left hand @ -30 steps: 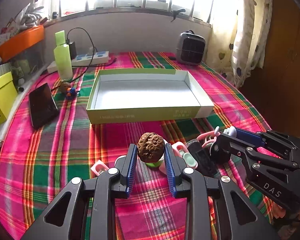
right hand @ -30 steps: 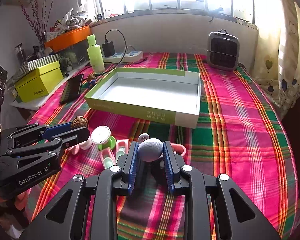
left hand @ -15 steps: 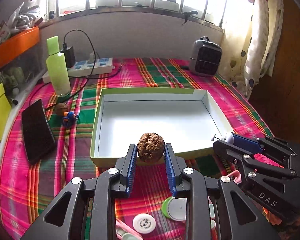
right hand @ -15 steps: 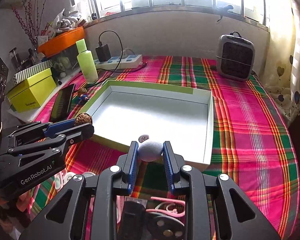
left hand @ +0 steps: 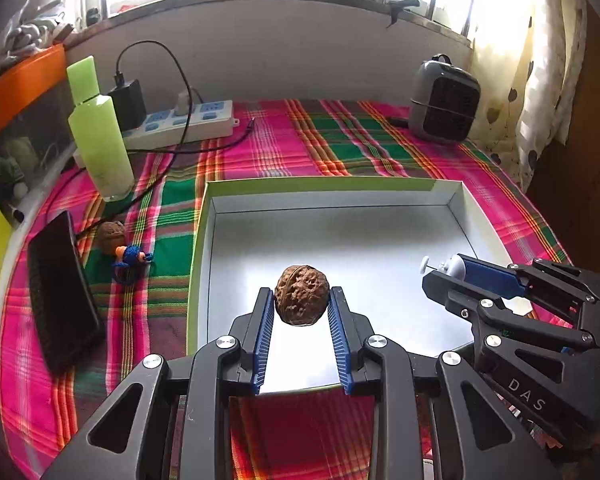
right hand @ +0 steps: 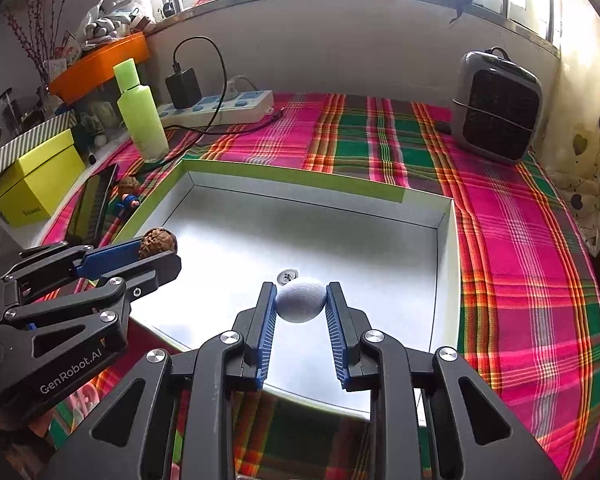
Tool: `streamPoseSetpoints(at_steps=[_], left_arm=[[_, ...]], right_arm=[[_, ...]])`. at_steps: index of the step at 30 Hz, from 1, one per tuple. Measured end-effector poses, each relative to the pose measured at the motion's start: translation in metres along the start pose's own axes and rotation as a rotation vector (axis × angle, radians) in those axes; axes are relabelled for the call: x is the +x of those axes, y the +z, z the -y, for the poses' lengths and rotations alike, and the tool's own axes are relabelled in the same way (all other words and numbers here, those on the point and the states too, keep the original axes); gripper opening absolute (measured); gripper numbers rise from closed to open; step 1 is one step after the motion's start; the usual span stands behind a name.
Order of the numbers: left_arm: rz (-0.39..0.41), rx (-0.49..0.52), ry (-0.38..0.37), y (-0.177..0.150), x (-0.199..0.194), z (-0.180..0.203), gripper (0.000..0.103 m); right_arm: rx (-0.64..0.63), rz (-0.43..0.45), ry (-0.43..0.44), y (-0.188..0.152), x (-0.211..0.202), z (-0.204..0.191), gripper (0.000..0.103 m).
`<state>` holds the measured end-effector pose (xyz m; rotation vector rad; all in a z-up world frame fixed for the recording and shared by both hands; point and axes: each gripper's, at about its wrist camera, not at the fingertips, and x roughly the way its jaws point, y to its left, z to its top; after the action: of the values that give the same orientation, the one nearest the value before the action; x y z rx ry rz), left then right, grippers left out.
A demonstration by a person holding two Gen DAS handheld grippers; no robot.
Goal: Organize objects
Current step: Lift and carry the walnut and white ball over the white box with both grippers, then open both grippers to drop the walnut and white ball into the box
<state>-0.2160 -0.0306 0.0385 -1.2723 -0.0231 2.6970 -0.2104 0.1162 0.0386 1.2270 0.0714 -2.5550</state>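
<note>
Your left gripper (left hand: pixel 302 300) pinches the walnut (left hand: pixel 302 299) at its widest part; hard, light and round, it can roll once released. Your right gripper (right hand: pixel 300 300) has its jaws clamped on the pale grey ball (right hand: pixel 301 299). Both hang over the empty white box (right hand: pixel 444 216).

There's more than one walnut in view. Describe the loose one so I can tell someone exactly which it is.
Start at the big white box with green walls on the plaid cloth and look just outside its left wall. The loose walnut lies there on the cloth, between the box and the black phone. Unlike the walnut in the left gripper, it has a small blue figure against it.
</note>
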Motion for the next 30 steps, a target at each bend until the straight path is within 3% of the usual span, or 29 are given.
streamPoseSetpoints(at_steps=[30], left_arm=[[-0.063, -0.024, 0.014, 0.003, 0.027, -0.009, 0.027]], right_arm=[[-0.018, -0.052, -0.063, 0.006, 0.031, -0.002, 0.026]])
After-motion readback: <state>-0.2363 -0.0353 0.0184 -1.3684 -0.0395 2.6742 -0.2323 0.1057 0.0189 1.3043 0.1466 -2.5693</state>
